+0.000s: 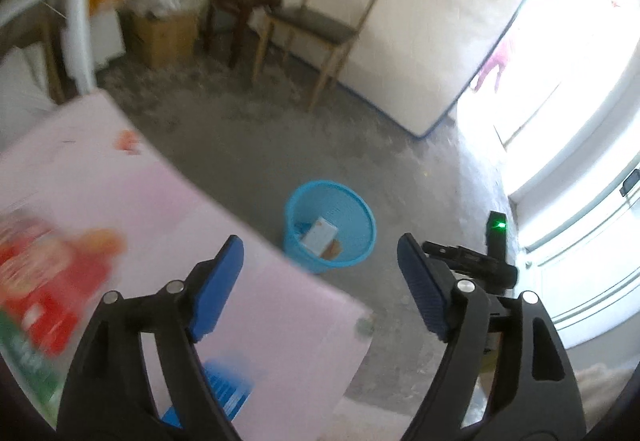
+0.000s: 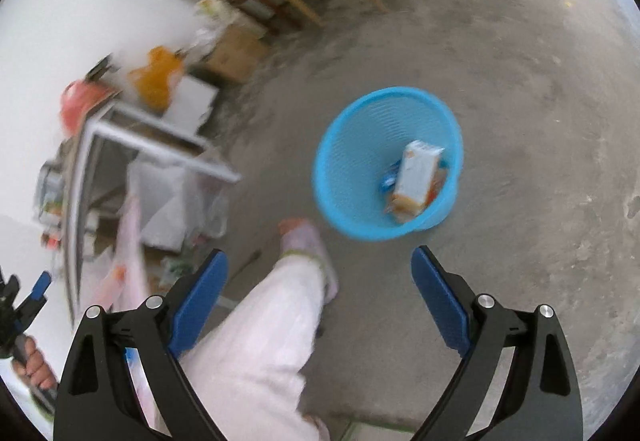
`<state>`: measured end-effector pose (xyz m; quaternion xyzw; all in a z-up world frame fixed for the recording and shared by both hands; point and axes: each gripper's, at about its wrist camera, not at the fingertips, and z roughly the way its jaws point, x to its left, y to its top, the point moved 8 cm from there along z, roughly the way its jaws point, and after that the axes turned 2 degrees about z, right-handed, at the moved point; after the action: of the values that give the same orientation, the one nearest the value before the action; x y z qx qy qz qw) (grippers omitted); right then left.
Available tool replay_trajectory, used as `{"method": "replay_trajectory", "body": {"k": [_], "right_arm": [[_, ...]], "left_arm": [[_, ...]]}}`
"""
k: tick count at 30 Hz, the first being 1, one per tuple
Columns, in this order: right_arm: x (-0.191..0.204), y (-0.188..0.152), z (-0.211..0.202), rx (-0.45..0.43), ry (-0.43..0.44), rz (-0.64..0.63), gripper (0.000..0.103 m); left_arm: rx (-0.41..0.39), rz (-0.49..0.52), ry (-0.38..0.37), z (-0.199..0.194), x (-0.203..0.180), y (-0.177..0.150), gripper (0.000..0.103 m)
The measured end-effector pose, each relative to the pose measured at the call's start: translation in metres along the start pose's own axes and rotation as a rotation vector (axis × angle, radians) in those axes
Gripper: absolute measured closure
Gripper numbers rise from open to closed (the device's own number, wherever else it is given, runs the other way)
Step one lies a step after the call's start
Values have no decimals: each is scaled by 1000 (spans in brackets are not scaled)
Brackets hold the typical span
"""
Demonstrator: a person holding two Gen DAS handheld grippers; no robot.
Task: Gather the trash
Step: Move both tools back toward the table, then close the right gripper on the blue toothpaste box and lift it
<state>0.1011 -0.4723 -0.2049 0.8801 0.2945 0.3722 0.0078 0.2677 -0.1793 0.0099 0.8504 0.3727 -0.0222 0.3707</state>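
A blue plastic waste basket (image 1: 356, 209) (image 2: 352, 145) stands on the grey floor and holds a white carton (image 2: 418, 171) (image 1: 319, 232) and some wrappers. My left gripper (image 1: 320, 281) is open and empty over the corner of a pink table (image 1: 132, 201), above and left of the basket. A blurred red packet (image 1: 44, 281) lies at the table's left edge, with a blue packet (image 1: 228, 389) near its front. My right gripper (image 2: 320, 293) is open and empty, above the floor just short of the basket. The right gripper also shows in the left wrist view (image 1: 476, 261).
The person's leg in pale trousers (image 2: 256, 337) and slipper (image 2: 308, 245) are below the right gripper. A wooden chair (image 1: 320, 29), a dark stool (image 1: 240, 13) and a cardboard box (image 1: 166, 35) stand by the far wall. A white shelf frame (image 2: 132, 137) is at the left.
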Motion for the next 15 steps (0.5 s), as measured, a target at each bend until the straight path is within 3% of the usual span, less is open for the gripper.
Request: {"method": "replay_trajectory", "body": {"k": [7,11,15], "right_arm": [[105,-69,-19,85,151,-148,16],[173,-112,-15,183,251,-223,16],[242,-161,1,335,357,-249,16]], "left_arm": [[-219,-9,218,-124,45,-73,25],[-298,-75,283,-161,67,-124,25],[-358,-194,332,-173,92,-169,25]]}}
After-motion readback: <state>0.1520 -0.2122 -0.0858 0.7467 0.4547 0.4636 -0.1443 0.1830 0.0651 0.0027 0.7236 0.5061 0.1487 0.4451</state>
